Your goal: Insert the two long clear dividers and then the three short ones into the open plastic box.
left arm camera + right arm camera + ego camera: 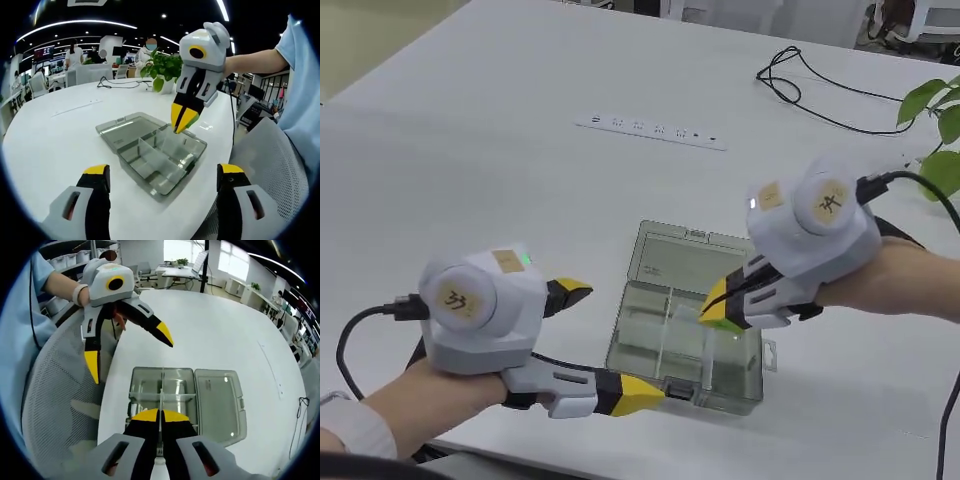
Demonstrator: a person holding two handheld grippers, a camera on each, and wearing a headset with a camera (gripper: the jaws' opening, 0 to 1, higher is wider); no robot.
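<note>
The open clear plastic box (pixel 620 350) lies near the table's front edge, its lid (pixel 685 255) folded flat away from me. At least one clear divider (pixel 150 396) stands across the tray. My right gripper (pixel 723 308) is shut on a thin clear divider (pixel 162 385), seen edge on and held upright over the tray's right half. From the left gripper view, the right gripper (pixel 182 120) points down at the box (pixel 155 155). My left gripper (pixel 605 342) is open with nothing in it, by the box's near left corner. It hangs open beyond the box as left gripper (pixel 128 351).
A white power strip (pixel 650 130) lies across the middle of the table and a black cable (pixel 800 85) loops at the back right. Green plant leaves (pixel 935 120) reach in at the right edge. A mesh chair (pixel 60 405) stands by the table's near side.
</note>
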